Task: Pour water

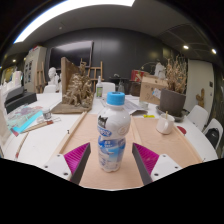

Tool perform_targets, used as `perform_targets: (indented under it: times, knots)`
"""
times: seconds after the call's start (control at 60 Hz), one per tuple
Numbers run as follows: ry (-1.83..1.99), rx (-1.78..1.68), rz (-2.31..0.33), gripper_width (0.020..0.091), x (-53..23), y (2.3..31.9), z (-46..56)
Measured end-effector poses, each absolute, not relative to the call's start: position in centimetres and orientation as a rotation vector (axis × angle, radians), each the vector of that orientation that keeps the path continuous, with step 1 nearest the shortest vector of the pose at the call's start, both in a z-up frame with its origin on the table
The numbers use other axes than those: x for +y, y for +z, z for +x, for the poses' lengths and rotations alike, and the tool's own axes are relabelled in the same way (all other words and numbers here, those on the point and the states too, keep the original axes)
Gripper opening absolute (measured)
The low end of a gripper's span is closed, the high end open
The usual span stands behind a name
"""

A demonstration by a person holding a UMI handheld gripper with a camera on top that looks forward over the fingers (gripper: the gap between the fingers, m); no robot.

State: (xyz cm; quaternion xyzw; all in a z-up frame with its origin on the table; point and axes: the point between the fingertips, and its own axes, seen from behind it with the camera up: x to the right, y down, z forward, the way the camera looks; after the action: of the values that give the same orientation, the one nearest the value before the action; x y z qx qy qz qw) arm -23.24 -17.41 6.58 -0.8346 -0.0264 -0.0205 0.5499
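1. Gripper view: the gripper (112,158) pointed forward over a tan board (150,140) that lay on a white table (40,140).
2. A clear water bottle (112,130) with a blue cap (115,99) and a blue-and-white label stood upright on the board, at twelve o'clock from the fingertips and between the two fingers.
3. The fingers stood wide apart; the left pad (77,157) sat at about eight o'clock from the bottle's base and the right pad (146,157) at about four o'clock.
4. A gap showed between each pad and the bottle, so the fingers pressed on nothing and the bottle rested on its own base.
5. A white cup (165,124) stood on the board at about two o'clock from the bottle, well apart from it.
6. At about nine o'clock from the bottle, near the table's far-left side, lay a clear bag (25,118) with bluish contents and a red streak beside it.
7. Beyond the table, at twelve o'clock, stood wooden racks (78,78) and cluttered benches against a dark wall; white chairs (205,120) showed at three o'clock.
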Motion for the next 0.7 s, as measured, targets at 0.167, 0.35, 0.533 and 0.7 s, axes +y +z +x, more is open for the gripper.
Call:
perform_targets:
  times: [0.167, 0.35, 0.533, 0.7]
  knots:
    - [-0.068, -0.039, -1.936, 0.054, -14.3, 5.8, -23.1]
    - [-0.03, -0.016, -1.933, 0.0414, -14.1, 5.9, -23.3]
    - [-0.004, -0.039, -1.961, 0.0381, -13.6, 6.6, -23.9]
    - [0.165, 0.052, -1.904, 0.0381, -11.3, 12.1, -24.1]
